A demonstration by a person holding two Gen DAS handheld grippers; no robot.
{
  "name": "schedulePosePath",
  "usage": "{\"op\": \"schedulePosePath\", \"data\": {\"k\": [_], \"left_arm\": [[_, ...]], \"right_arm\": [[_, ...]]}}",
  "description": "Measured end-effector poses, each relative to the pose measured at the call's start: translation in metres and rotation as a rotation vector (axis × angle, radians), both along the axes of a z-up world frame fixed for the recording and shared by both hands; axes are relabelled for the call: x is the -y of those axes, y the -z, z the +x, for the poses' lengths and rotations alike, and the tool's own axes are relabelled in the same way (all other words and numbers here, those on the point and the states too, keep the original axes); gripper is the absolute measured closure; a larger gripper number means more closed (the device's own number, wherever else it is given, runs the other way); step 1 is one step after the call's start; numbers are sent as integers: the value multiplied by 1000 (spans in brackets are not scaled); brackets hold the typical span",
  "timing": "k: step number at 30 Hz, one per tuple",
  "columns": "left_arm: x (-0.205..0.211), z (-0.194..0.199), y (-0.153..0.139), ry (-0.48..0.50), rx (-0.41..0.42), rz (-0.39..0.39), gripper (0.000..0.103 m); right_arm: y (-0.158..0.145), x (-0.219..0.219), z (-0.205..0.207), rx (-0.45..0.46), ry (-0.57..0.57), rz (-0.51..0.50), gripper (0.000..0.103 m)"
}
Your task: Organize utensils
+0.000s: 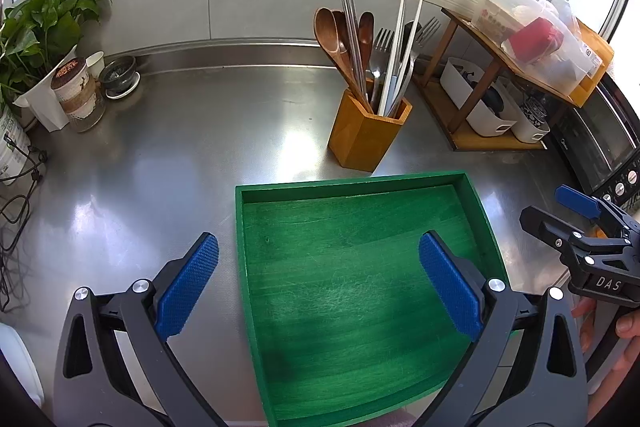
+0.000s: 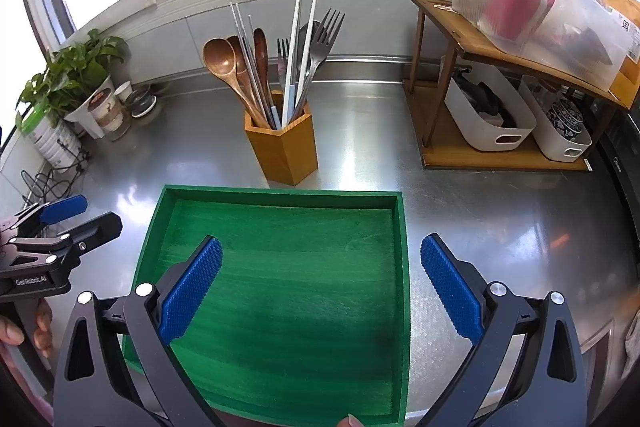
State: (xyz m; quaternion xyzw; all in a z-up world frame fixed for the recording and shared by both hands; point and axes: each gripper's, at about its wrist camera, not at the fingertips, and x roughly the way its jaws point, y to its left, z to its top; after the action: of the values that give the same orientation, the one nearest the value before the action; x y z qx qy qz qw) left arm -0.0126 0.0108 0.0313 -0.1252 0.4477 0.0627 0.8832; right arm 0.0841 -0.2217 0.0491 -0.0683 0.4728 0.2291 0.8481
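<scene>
Above the green tray, both tools (jaws spread) hover; holder beyond.

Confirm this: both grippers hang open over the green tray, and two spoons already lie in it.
Wrong on the spoons. The green tray holds nothing; the wooden spoons stand in the wooden holder, as the right wrist view shows. Both grippers are open.
</scene>
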Motion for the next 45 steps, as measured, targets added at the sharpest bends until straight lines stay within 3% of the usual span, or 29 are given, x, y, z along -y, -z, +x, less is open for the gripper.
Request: {"op": "schedulePosePath", "data": {"k": [35,45], "left_arm": [[-6,3,1,-14,0,-9,8],[-2,2,-1,-9,5,27,8]], "right_arm": [[3,-2,2,-6,0,-1,4],[5,-3,2,-13,5,-1,3]]}}
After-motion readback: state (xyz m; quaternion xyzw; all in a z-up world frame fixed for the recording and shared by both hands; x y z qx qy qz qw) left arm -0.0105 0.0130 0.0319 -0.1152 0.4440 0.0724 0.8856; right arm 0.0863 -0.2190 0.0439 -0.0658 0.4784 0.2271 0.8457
